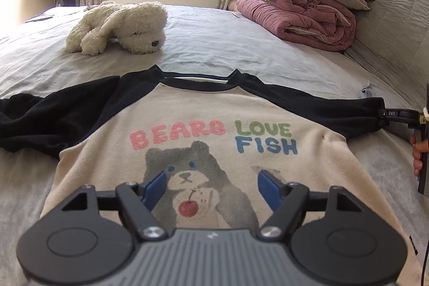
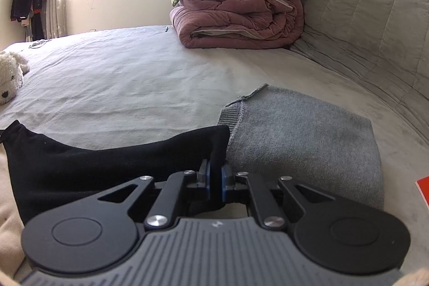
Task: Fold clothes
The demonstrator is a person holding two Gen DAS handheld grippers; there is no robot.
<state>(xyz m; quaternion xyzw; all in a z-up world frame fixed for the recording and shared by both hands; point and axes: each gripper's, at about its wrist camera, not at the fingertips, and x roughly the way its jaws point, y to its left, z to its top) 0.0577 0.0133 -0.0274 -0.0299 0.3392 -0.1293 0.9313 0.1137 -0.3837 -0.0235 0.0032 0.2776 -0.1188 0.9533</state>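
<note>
Raglan T-shirt (image 1: 214, 109) spread print-up on grey bed sheet (image 1: 187, 44), cream body directly ahead of and beneath left claw (image 1: 211, 184). Left claw open: blue pads (image 1: 155, 185) standing wide apart above bear print, nothing between them, no contact with fabric visible.

Right claw (image 2: 215, 178) closed on cuff of black right sleeve (image 2: 107, 162), cloth pinched between pads; same grip visible at far right of left view, sleeve (image 1: 335, 109) drawn out straight toward claw tip (image 1: 391, 114). Black left sleeve (image 1: 53, 111) lying bunched and creased, well to the left of left claw, ungripped.

Folded grey knit sweater (image 2: 300, 136) lying just beside right claw, touching or nearly touching gripped cuff. Plush dog (image 1: 120, 26) well beyond collar; rolled pink quilt (image 1: 300, 15) far ahead to the right.

Failure modes, as judged:
- Shallow pinch at cuff edge: slip of sleeve out of pads on any sharp pull inward.
- Body unanchored by open left claw: drag of whole shirt across sheet instead of clean fold at shoulder seam.
- Swing of right claw close to sweater: snagging or disturbing finished fold.
- Bunched left sleeve left unflattened: lumpy, asymmetric result.
- Descent of open left claw onto print: wrinkling of smooth front panel.
</note>
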